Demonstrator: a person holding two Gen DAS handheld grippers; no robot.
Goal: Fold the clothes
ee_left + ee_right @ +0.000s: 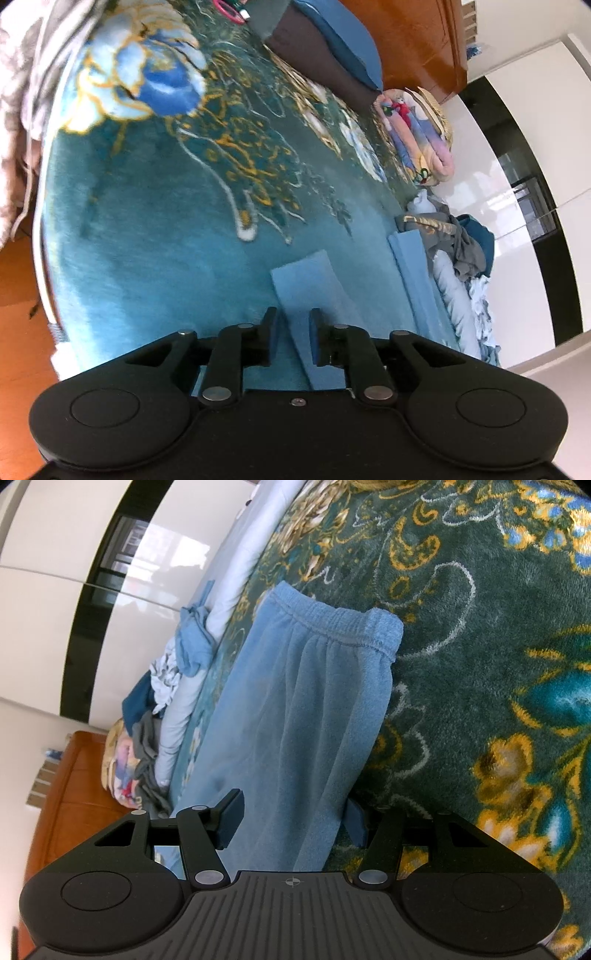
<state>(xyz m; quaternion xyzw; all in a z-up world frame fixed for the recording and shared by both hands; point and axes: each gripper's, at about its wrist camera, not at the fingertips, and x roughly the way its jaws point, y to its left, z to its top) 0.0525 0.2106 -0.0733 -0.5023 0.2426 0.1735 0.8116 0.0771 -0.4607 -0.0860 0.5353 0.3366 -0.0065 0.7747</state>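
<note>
A bed covered by a teal flowered blanket fills the room. A reddish wooden headboard stands at one end, glossy white wardrobe doors with black trim run alongside, and a wooden floor shows beyond the bed's edge.

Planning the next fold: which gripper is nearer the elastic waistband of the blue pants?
Right. The right gripper straddles the blue pants, with the waistband straight ahead. The left gripper is over a pant leg end, with no waistband in its view.
</note>
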